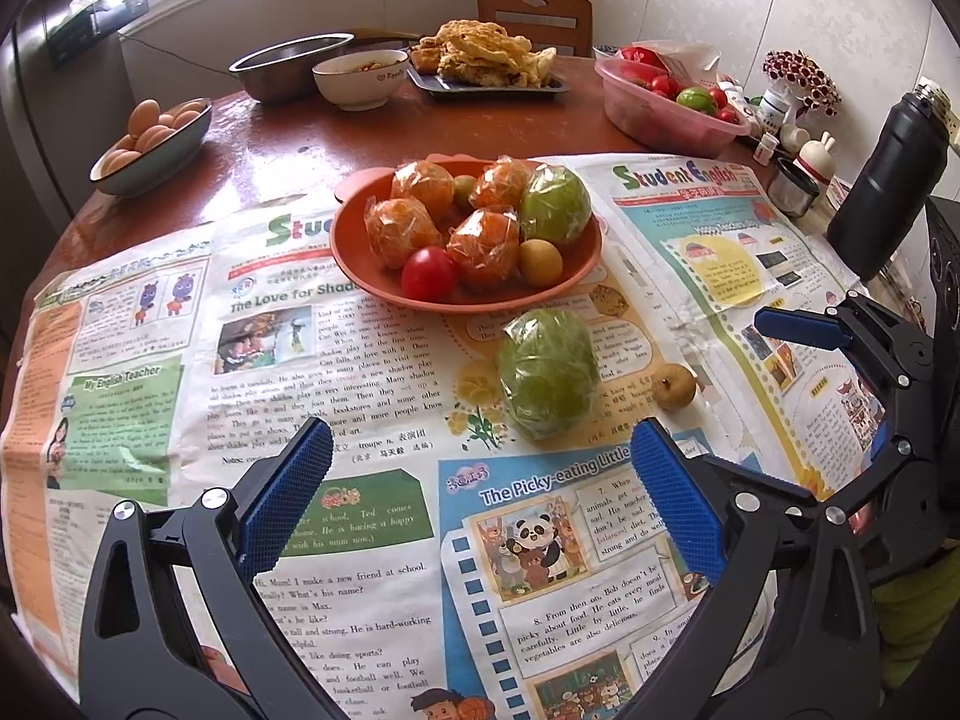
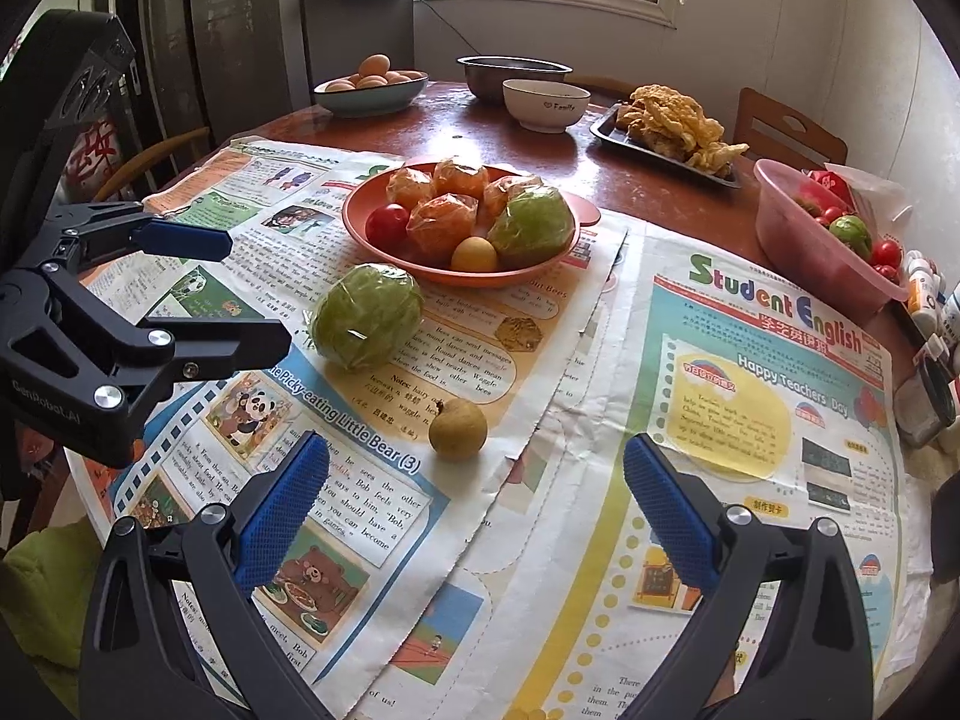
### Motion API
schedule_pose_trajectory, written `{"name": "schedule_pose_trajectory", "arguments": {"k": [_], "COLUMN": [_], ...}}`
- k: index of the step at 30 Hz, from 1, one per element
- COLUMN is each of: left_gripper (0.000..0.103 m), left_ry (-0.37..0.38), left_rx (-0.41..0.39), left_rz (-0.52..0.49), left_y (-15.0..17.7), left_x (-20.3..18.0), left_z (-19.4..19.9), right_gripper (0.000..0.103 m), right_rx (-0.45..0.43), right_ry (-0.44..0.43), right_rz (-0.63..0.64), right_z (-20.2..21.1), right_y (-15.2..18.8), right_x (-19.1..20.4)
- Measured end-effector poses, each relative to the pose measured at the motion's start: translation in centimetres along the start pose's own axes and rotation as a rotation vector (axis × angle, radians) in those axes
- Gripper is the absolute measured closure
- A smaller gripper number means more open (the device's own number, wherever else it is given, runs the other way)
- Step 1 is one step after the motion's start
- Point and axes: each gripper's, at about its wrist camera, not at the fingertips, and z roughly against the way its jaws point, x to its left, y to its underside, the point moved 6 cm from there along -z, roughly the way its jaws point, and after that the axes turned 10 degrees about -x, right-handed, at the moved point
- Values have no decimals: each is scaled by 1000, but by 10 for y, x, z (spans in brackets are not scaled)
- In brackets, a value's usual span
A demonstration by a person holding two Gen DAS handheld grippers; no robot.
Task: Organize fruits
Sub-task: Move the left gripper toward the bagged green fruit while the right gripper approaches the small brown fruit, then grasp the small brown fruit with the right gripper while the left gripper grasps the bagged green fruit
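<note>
A round wooden table (image 1: 264,138) is seen, largely covered by spread newspapers (image 1: 372,540). On the papers an orange plate (image 1: 360,258) is set, and in it are held four plastic-wrapped oranges (image 1: 401,231), a wrapped green fruit (image 1: 555,204), a red tomato (image 1: 427,273) and a small yellow-brown fruit (image 1: 540,262). Just in front of the plate, apart from its rim, a second wrapped green fruit (image 2: 367,317) is laid on the newspaper, and near it, to its right, a small brown fruit (image 2: 457,428) is left on its own. Further back, a bowl of eggs (image 2: 371,90), a steel bowl (image 2: 513,73), a white bowl (image 2: 545,103), a tray of fried food (image 2: 672,135) and a pink basin (image 2: 804,240) are placed. The left gripper (image 1: 482,495) is held above the paper with its blue-padded fingers spread wide, nothing between them. The right gripper (image 2: 475,507) is likewise held apart and empty, with the small brown fruit just beyond its fingertips.
</note>
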Motion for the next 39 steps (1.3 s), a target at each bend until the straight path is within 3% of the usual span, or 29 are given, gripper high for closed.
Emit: {"name": "schedule_pose_trajectory", "arguments": {"k": [6, 8, 12, 15, 17, 22, 29, 39], "left_gripper": [9, 9, 9, 10, 10, 18, 36, 49], "left_ry": [5, 15, 29, 46, 53, 69, 100, 131], "left_rx": [20, 24, 29, 34, 41, 56, 67, 83], "left_rz": [12, 15, 17, 15, 17, 25, 36, 24], "left_y": [2, 2, -2, -5, -6, -8, -8, -9], "left_x": [1, 0, -4, -8, -10, -10, -14, -24], "left_z": [-8, -10, -15, -20, -23, -31, -38, -48], "right_gripper": [10, 27, 34, 48, 64, 80, 81, 81], "right_rx": [2, 11, 15, 11, 9, 12, 1, -1], "right_ry": [-18, -27, -42, -66, -72, -96, -111, -109], "right_rz": [13, 14, 8, -1, 3, -15, -18, -32], "right_z": [-4, -7, -12, -14, -15, -21, -22, -20], "right_y": [3, 5, 8, 7, 7, 6, 6, 7], "right_x": [0, 0, 0, 1, 1, 0, -1, -8]}}
